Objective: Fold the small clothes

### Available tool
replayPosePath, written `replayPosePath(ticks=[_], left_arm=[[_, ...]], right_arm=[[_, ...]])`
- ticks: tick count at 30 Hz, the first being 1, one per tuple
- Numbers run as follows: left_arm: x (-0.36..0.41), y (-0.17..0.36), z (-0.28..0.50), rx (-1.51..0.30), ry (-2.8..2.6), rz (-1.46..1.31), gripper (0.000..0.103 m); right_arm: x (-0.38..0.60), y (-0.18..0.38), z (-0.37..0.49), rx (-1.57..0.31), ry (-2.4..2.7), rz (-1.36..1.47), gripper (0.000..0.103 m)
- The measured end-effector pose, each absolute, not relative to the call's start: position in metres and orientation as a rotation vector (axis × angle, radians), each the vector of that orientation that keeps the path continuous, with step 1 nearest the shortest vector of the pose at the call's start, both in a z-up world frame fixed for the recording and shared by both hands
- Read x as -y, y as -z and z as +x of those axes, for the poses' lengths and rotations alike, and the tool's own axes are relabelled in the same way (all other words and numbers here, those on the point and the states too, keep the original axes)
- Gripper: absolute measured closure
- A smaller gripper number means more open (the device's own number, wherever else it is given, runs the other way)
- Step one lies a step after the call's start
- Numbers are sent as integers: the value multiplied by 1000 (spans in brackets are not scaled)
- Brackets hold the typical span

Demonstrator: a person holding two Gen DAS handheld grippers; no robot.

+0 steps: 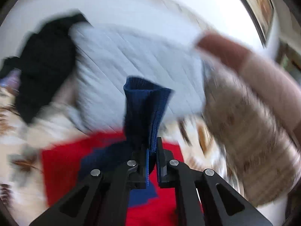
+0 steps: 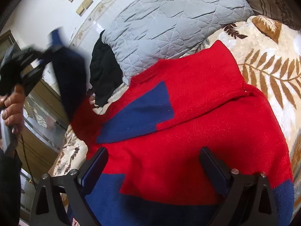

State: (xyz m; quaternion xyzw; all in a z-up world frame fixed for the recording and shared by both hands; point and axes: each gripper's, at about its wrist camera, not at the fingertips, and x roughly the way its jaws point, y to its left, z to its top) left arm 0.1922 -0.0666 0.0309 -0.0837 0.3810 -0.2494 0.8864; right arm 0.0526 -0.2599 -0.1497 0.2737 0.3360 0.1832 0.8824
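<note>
The bed is seen from above and close by the left wrist camera, blurred, angled down towards the grey pillow (image 1: 131,56). The right wrist camera is held nearer the red sweater (image 2: 197,122), facing the same pillow; sweater and pillow are shared.

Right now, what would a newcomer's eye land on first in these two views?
The red and blue sweater spread over the leaf-print blanket fills the right wrist view, under the open right gripper. Next comes the left gripper, shut on a navy ribbed cuff and lifted clear at the left. Behind lie a grey quilted pillow and a black garment.
</note>
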Motion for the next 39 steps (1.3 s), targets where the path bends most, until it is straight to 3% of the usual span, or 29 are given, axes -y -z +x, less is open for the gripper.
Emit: replayPosePath(ticks=[1, 3, 5, 8, 11, 17, 21, 24, 25, 27, 28, 32, 35, 37, 39], left_arm=[[84, -3, 198, -874, 523, -137, 92], [91, 47, 206, -1037, 475, -101, 65], [72, 81, 207, -1149, 394, -128, 64], [20, 88, 190, -1119, 298, -196, 63], [-39, 75, 167, -1022, 204, -238, 40], [-121, 89, 153, -988, 93, -342, 36], [-132, 110, 149, -1002, 82, -413, 36], [-136, 126, 147, -1003, 92, -453, 36], [-134, 128, 150, -997, 95, -458, 36], [-133, 128, 152, -985, 100, -453, 36], [-132, 129, 152, -986, 102, -447, 35], [-132, 131, 153, -970, 118, -418, 35], [-130, 129, 149, -956, 124, -385, 35], [-129, 128, 148, -958, 114, -380, 35], [-128, 127, 148, -964, 105, -378, 35]], right_arm=[[261, 150, 52, -693, -387, 578, 4], [265, 150, 51, -677, -403, 603, 4], [269, 150, 49, -662, -414, 626, 4], [270, 149, 49, -654, -418, 637, 4], [270, 144, 49, -675, -401, 642, 4], [297, 106, 77, -662, -377, 791, 4], [316, 106, 129, -801, -207, 744, 5], [314, 118, 154, -930, -192, 717, 18], [311, 121, 158, -963, -180, 699, 32], [303, 130, 165, -1045, -138, 658, 78], [301, 135, 166, -1081, -117, 650, 87], [277, 96, 166, -1009, -101, 452, 94], [252, 20, 142, -761, -100, 231, 94], [259, 27, 135, -735, -62, 209, 92], [280, 71, 145, -845, 0, 268, 83]])
